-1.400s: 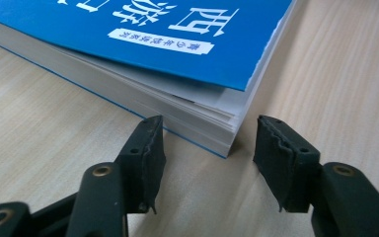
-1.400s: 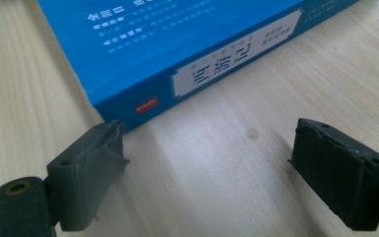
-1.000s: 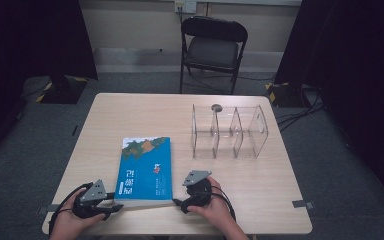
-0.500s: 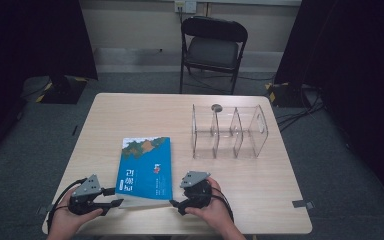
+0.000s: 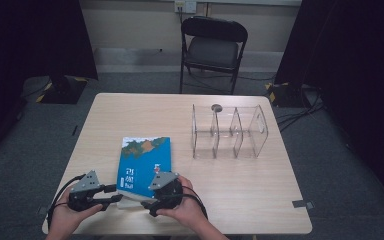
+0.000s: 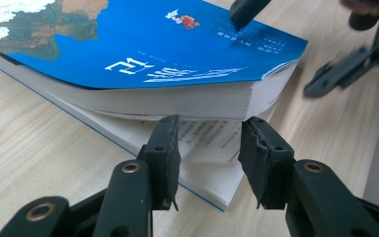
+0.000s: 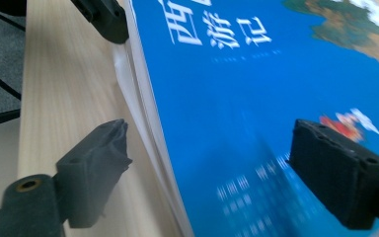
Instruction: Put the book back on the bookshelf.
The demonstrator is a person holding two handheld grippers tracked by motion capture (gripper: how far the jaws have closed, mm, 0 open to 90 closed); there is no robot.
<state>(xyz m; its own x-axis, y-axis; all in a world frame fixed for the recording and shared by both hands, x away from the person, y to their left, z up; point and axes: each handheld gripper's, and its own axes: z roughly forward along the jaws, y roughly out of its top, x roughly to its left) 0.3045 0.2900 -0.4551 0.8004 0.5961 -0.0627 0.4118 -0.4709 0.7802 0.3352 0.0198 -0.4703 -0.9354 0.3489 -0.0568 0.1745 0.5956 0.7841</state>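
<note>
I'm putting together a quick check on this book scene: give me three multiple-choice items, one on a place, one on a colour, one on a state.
1. Where is the clear divider rack relative to the book?
A. left of it
B. right of it
C. on top of it

2. The book's cover is mostly:
A. blue
B. red
C. black

3. The book's near edge is:
A. flat shut
B. lifted, pages fanned
C. torn off

Key: 1 B, the high view shows it at the table's right; 2 A, blue in both gripper views; 3 B, left gripper view shows the gap.

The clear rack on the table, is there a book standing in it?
No, the clear rack has nothing between its dividers, and the blue book lies flat on the table in front of the person.
</note>
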